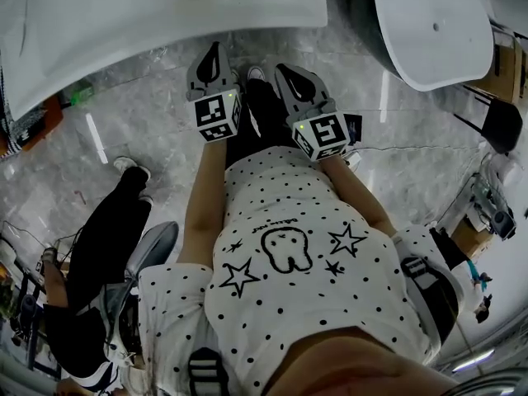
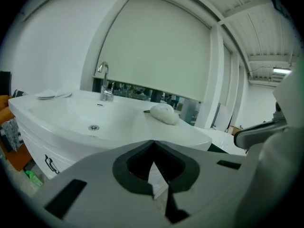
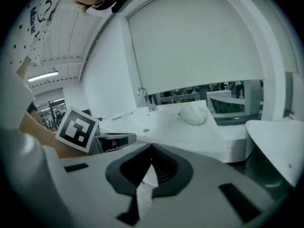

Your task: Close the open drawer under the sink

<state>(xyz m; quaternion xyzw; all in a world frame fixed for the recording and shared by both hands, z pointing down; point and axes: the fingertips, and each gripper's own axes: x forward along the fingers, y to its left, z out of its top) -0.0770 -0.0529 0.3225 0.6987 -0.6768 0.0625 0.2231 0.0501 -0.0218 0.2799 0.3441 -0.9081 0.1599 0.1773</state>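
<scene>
Scene: grey marbled floor [image 1: 157,122] seen from above, with a person in a white black-dotted shirt [image 1: 289,254] standing on it and facing the sink.
Left hand-held gripper [image 1: 216,54]: grey, with a square-marker cube on its back. Held out ahead of the torso over the floor, just short of the sink's front edge. Jaws pressed together at the tips, nothing between them.
Right hand-held gripper [image 1: 286,73]: just beside the left one, not touching it. Jaws also pressed together, empty.
Sink: white ceramic sink [image 2: 71,113], wide with a shallow bowl, ahead of both grippers.
Drawer: white drawer front [image 2: 35,148] with a dark handle [image 2: 50,164], right below the sink rim at lower left of the left gripper view. In the head view it is hidden under the sink. Cannot tell whether it stands open or shut.
Faucet: chrome curved faucet [image 2: 103,82], upright at the back of the bowl.
Drain: round metal drain [image 2: 94,127] in the bowl floor.
Lump: white rounded lump [image 2: 164,113] lying on the sink's counter ledge, right of the bowl.
Second basin: second white rounded basin [image 1: 433,27] at the head view's upper right, well apart from the sink.
Floor items: small green item [image 1: 80,95] and orange boxy thing [image 1: 51,115] at the sink's left foot, too small to tell what they are.
Bystander: other person in black trousers [image 1: 107,238] on the left, well apart from the grippers.
</scene>
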